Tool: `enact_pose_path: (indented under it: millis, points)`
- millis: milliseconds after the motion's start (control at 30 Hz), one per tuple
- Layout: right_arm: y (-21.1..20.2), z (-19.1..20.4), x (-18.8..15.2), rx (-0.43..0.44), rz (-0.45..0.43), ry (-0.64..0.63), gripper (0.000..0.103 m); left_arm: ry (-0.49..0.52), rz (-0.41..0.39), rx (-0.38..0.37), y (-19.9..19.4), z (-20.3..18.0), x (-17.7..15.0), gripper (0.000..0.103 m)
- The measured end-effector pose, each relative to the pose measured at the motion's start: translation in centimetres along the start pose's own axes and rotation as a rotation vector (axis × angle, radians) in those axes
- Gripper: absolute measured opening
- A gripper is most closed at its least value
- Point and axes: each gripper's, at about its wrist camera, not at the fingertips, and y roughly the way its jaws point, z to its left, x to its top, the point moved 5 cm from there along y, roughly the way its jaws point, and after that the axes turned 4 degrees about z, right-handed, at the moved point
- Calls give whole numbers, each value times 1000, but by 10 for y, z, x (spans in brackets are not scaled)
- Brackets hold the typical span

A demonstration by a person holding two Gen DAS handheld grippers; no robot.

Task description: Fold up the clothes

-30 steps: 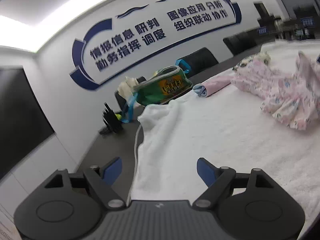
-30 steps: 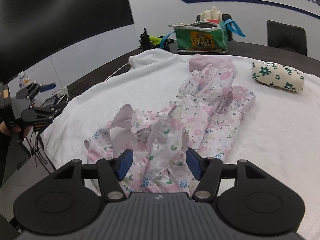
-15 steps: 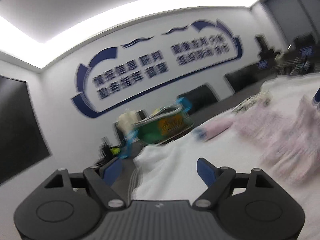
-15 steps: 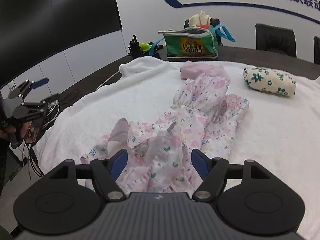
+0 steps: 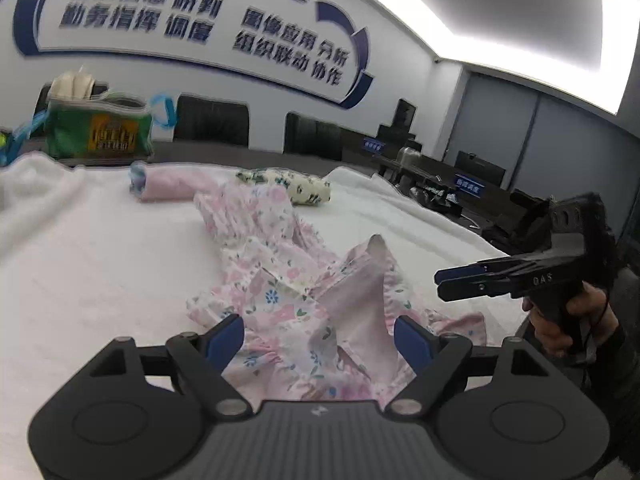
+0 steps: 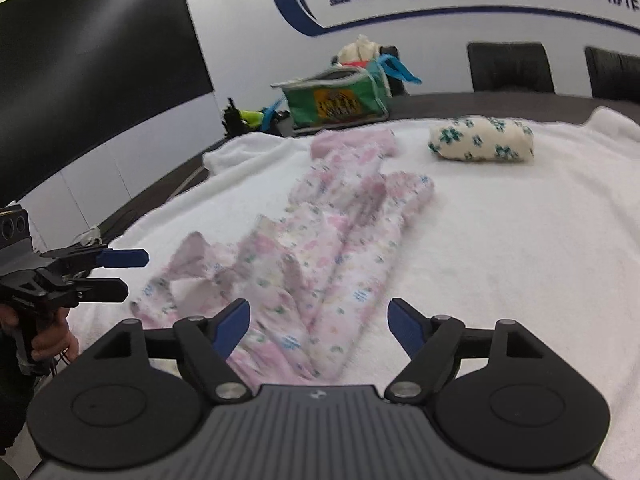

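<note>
The left tool (image 5: 318,340) has swung round onto the crumpled floral garment (image 5: 288,280), jaws spread. The right tool (image 6: 318,322), at its 3 o'clock, has just been opening, nothing between its jaws. The garment lies unfolded on the table (image 6: 520,240); folding not started.

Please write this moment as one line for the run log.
step: approach | garment: crumpled on towel, unfolded | left gripper: open, empty | right gripper: just opening, empty

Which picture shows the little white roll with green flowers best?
The right wrist view: the flowered roll lies in the open on the white blanket, whole and fairly sharp. In the left wrist view it is smaller, farther off, and partly hidden behind the pink garment.
</note>
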Motion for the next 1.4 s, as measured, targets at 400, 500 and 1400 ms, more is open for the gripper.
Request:
enact_pose_path:
  millis: [400,500,1400]
  points:
    - [60,11,16,210,56,-30,33,-173,-16,-122,23,-1,8,3]
    - [56,17,17,361,61,-30,7,-186,-84,-220,15,-12,20,3]
    - [57,-28,27,119,-21,103,28,-374,-37,-189,70,19,23,6]
